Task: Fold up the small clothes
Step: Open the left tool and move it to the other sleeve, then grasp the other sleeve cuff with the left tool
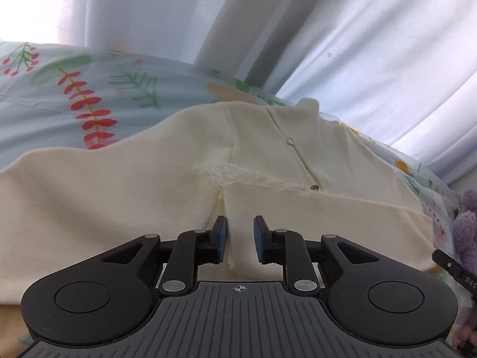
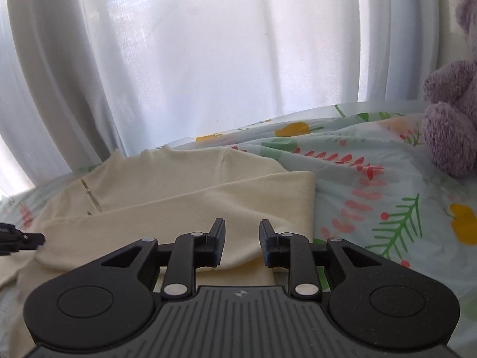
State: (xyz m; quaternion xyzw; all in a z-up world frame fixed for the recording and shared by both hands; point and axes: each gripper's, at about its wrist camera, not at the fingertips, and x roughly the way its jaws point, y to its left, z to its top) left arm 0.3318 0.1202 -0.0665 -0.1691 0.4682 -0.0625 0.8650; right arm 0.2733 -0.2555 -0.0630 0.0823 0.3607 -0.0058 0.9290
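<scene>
Left wrist view: the left tongs (image 1: 240,238) are released, parted over a ridge of the cream garment (image 1: 119,197) lying on the bed sheet (image 1: 44,95).
Right wrist view: the right tongs (image 2: 242,243) are released above the folded sleeve (image 2: 238,197).
Advice: lift both away straight, so the fold is not dragged.

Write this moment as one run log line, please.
left hand-held gripper: open over cream garment | right hand-held gripper: open over folded part | bedsheet: floral
</scene>
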